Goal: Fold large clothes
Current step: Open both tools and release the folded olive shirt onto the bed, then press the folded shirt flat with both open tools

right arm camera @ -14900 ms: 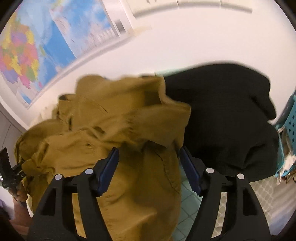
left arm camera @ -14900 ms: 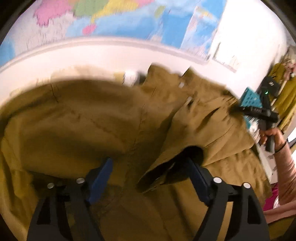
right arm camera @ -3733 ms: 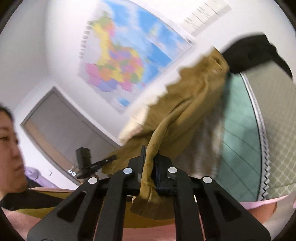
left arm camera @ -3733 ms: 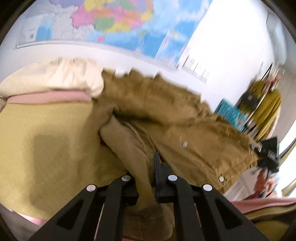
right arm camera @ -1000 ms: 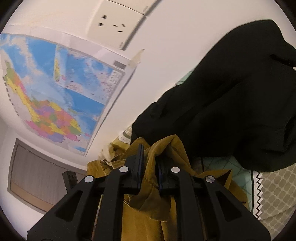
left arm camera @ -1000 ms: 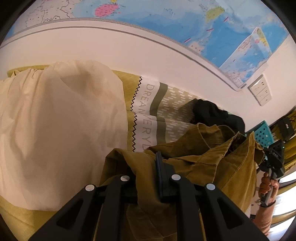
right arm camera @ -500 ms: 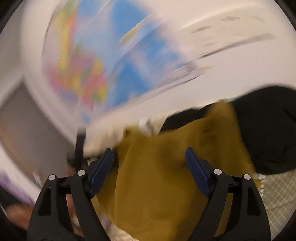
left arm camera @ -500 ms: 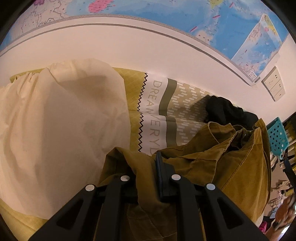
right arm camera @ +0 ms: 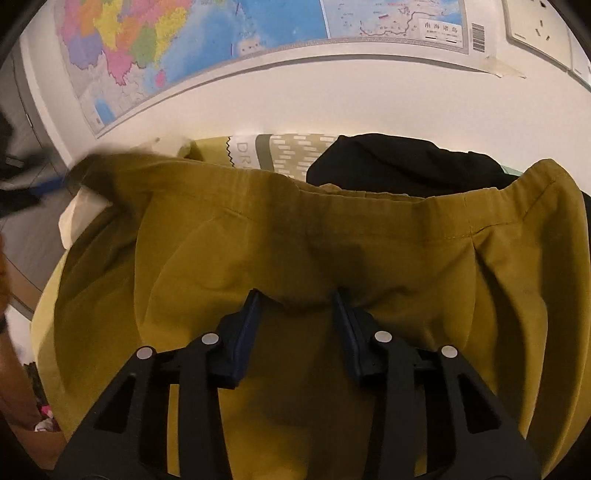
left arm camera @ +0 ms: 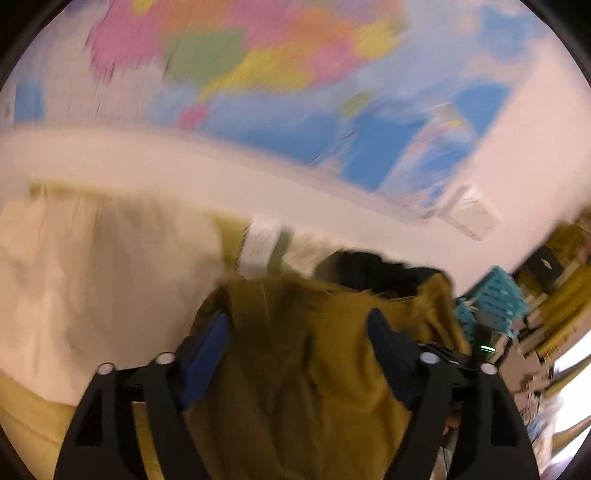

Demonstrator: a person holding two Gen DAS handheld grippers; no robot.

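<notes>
The left wrist view is smeared by motion blur: the wall map (left arm camera: 280,74) reads only as patches of colour, and the cream cloth (left arm camera: 92,280) at the left and the printed bedcover (left arm camera: 266,243) beyond it have no sharp edges. In the right wrist view the map (right arm camera: 207,40) is crisp, but the lettering on the bedcover (right arm camera: 258,151) is cut off by the mustard jacket (right arm camera: 332,240), and the far left edge shows only a dark blur.

The jacket lies bunched on a bed against a white wall, with a black garment (right arm camera: 402,166) just behind it toward the wall, partly covered by the jacket's raised edge. A wall socket (right arm camera: 535,26) sits right of the map. In the left wrist view a turquoise basket (left arm camera: 491,295) stands at the far right, past the jacket (left arm camera: 314,350).

The left tool (left arm camera: 297,325) points down over the jacket, its blue pads (left arm camera: 207,347) spread wide and opening, with cloth below them but not pinched. The right tool (right arm camera: 297,299) also angles down onto the jacket, its fingers part-way apart and closing, a small ridge of mustard fabric rising between the tips; whether the pads already press on it cannot be told.
</notes>
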